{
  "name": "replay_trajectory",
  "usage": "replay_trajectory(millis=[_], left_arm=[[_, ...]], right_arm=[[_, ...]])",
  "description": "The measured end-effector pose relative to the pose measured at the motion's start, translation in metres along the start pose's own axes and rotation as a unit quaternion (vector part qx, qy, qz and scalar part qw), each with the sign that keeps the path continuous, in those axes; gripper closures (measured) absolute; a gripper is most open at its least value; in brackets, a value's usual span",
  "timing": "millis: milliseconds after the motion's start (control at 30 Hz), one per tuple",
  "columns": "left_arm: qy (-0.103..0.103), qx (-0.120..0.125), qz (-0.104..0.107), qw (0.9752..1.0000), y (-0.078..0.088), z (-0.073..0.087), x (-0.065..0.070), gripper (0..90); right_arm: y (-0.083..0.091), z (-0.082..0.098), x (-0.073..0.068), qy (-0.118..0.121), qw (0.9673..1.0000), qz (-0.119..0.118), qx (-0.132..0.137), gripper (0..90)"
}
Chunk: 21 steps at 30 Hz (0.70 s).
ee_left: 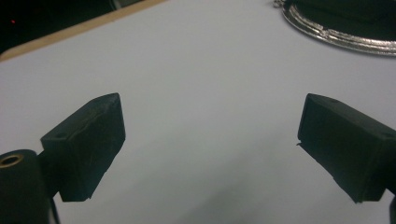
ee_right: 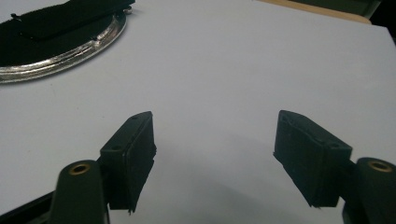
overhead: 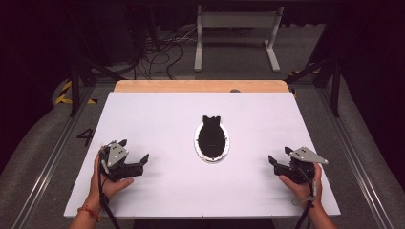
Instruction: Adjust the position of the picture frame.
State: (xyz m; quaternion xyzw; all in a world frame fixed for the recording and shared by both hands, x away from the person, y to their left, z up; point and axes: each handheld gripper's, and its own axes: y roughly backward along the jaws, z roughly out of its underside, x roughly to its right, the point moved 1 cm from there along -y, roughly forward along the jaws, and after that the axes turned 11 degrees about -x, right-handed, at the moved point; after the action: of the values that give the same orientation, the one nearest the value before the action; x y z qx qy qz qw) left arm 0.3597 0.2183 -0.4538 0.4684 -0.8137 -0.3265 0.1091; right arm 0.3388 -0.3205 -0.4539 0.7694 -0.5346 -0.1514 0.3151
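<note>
A silver oval plate (overhead: 196,143) lies at the middle of the white table, and a flat black object (overhead: 211,136) covers most of it. Its rim also shows in the left gripper view as the plate (ee_left: 327,35) at top right, and in the right gripper view as the plate (ee_right: 70,53) at top left. My left gripper (overhead: 133,150) rests at the table's front left, jaws wide apart, nothing between them. At the front right my right gripper (overhead: 279,155) is open too, with bare table between its fingers (ee_right: 130,154).
The white board (overhead: 157,114) lies on a wooden tabletop whose strip (overhead: 200,86) shows at the far edge. Beyond it stand a white frame (overhead: 236,33) and loose cables (overhead: 157,52) on the floor. Dark rails run along both sides.
</note>
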Motion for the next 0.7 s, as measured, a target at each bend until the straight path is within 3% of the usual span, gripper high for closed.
replay_trajectory(millis=[33, 67, 133, 267, 333, 433, 467, 500, 567, 600, 633, 700], left_arm=[[-0.025, -0.02, 0.011, 0.9994, -0.004, 0.0, 0.004, 9.0], [-0.025, -0.02, 0.011, 0.9994, -0.004, 0.0, 0.004, 9.1], [-0.059, -0.019, 0.029, 0.9977, -0.003, 0.003, 0.012, 9.3], [-0.059, -0.025, 0.038, 0.9972, -0.004, 0.005, 0.013, 9.5], [-0.048, -0.025, 0.049, 0.9974, -0.003, 0.008, 0.012, 10.2], [-0.042, -0.022, 0.057, 0.9972, 0.002, 0.012, 0.006, 18.7], [-0.042, -0.022, 0.057, 0.9972, 0.002, 0.012, 0.006, 23.7], [-0.045, -0.027, 0.073, 0.996, 0.003, 0.012, 0.004, 23.7], [-0.061, -0.043, 0.078, 0.9942, 0.004, 0.006, 0.0, 54.0], [-0.061, -0.043, 0.078, 0.9942, 0.004, 0.006, 0.0, 65.2], [-0.058, -0.042, 0.084, 0.9939, 0.004, 0.004, -0.004, 65.2], [-0.053, -0.041, 0.084, 0.9942, 0.0, -0.002, -0.009, 80.0]], right_arm=[[0.001, 0.0, -0.001, 0.005, 1.0, 0.0, 0.005, 28.3], [0.001, 0.0, -0.001, 0.005, 1.0, 0.0, 0.005, 28.3], [0.005, -0.002, -0.004, 0.015, 0.9996, 0.003, 0.023, 27.6], [0.004, -0.006, -0.009, 0.022, 0.9994, 0.005, 0.028, 24.9], [0.002, -0.01, -0.011, 0.027, 0.9993, 0.007, 0.027, 24.9], [-0.006, -0.02, -0.015, 0.037, 0.9991, 0.007, 0.02, 37.6], [-0.006, -0.02, -0.015, 0.037, 0.9991, 0.007, 0.02, 37.6], [-0.009, -0.022, -0.015, 0.038, 0.9991, 0.007, 0.013, 41.7], [-0.017, -0.028, -0.013, 0.023, 0.9997, -0.005, 0.001, 59.1], [-0.017, -0.028, -0.013, 0.023, 0.9997, -0.005, 0.001, 59.1], [-0.019, -0.03, -0.012, 0.021, 0.9997, -0.007, -0.004, 63.7], [-0.025, -0.035, -0.013, 0.025, 0.9995, -0.013, -0.013, 72.3]])
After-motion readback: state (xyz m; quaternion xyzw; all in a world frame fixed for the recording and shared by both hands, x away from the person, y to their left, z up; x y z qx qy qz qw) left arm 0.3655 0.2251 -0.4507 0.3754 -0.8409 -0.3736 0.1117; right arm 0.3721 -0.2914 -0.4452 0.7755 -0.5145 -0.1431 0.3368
